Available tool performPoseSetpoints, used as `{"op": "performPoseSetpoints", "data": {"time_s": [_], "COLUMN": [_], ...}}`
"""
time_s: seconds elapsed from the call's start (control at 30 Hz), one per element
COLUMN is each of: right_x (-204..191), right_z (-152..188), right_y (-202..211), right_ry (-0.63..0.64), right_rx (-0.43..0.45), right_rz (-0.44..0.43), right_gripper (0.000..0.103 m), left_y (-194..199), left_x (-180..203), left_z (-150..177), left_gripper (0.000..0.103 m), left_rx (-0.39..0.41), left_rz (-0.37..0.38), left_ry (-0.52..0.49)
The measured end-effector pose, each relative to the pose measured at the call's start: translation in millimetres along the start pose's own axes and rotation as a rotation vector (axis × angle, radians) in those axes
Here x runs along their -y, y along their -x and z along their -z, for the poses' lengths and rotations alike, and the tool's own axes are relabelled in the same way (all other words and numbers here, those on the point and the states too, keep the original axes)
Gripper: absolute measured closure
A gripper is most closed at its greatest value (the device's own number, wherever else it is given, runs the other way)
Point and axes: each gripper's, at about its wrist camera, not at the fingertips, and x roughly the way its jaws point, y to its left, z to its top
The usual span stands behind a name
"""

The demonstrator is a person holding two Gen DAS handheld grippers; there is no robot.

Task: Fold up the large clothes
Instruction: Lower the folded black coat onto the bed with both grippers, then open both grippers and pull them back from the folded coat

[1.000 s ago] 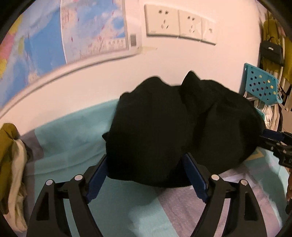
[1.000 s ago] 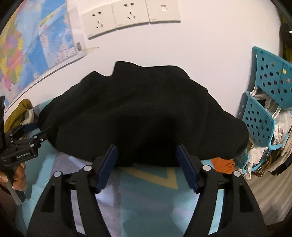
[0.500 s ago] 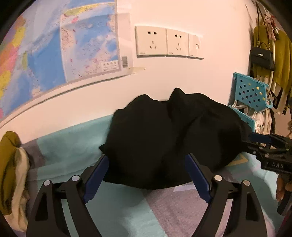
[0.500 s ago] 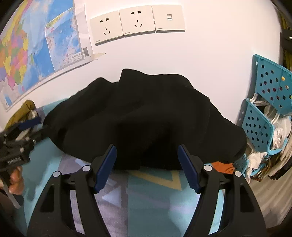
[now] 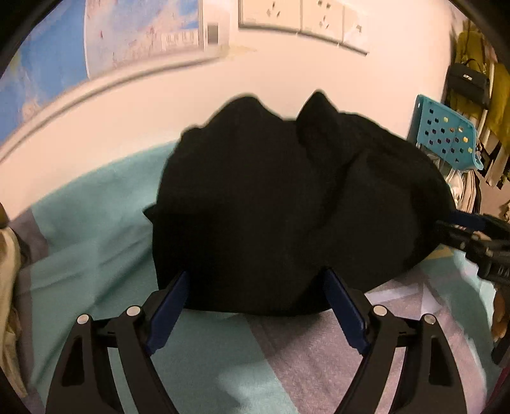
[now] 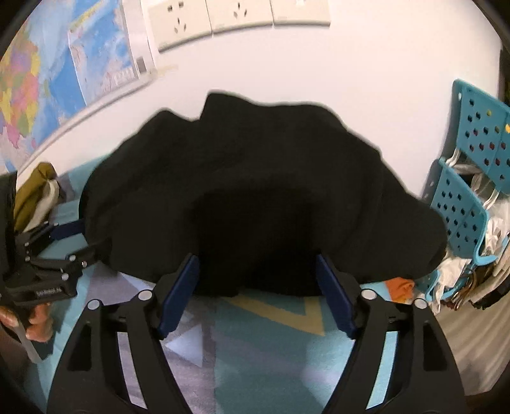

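Observation:
A large black garment (image 5: 287, 203) lies bunched in a mound on the teal patterned cover (image 5: 95, 242), against the wall. It fills the middle of the right wrist view (image 6: 255, 197) too. My left gripper (image 5: 255, 286) is open, its blue pads straddling the garment's near left edge. My right gripper (image 6: 256, 270) is open, its pads at the garment's near right edge. Each gripper shows at the side of the other view, the right gripper (image 5: 471, 235) and the left gripper (image 6: 60, 251). Nothing is clamped.
A white wall with sockets (image 6: 236, 16) and a map (image 6: 47, 70) stands right behind the garment. A teal perforated rack (image 6: 471, 178) with clothes stands at the right. An olive and cream garment (image 6: 38, 191) lies at the left. An orange cloth (image 6: 401, 286) lies by the rack.
Both grippers have moved forward and lower toward the garment's near edge; the garment looks larger and closer. The jaws stay open and the garment has kept its shape.

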Motion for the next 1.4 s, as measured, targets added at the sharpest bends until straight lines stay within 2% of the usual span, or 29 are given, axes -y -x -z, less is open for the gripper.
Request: {"op": "performPoseSetpoints", "data": {"time_s": [0.1, 0.2, 0.3, 0.37, 0.47, 0.7, 0.9, 1.0, 1.4], "right_x": [4, 9, 4, 1, -1, -11, -25, -34, -52], "right_z": [-11, -16, -12, -9, -5, 1, 10, 16, 33], "right_y": [6, -4, -23, -22, -11, 12, 26, 34, 60], "right_ry": [-0.01, -0.035, -0.007, -0.006, -0.014, -0.021, -0.009, -0.003, -0.004], "right_rx": [0.043, 0.025, -0.028, -0.018, -0.002, 0.057, 0.084, 0.108, 0.154], "right_rz": [0.006, 0.002, 0.043, 0.049, 0.041, 0.03, 0.026, 0.06, 0.059], "right_gripper": [0.029, 0.029, 0.027, 0.023, 0.023, 0.008, 0.008, 0.007, 0.006], "left_y": [10, 7, -9, -16, -17, 5, 27, 39, 70], "left_x": [1, 6, 13, 17, 17, 13, 16, 16, 13], "left_z": [-8, -13, -12, -11, -7, -8, -5, -3, 12], "left_gripper": [0.021, 0.02, 0.013, 0.006, 0.006, 0.007, 0.007, 0.007, 0.007], "left_rx": [0.047, 0.053, 0.022, 0.011, 0.011, 0.045, 0.082, 0.099, 0.126], "left_rz": [0.006, 0.01, -0.005, -0.018, -0.031, -0.01, -0.01, -0.011, -0.043], "left_ry": [-0.005, -0.019, -0.038, -0.055, -0.059, -0.001, 0.015, 0.022, 0.052]}}
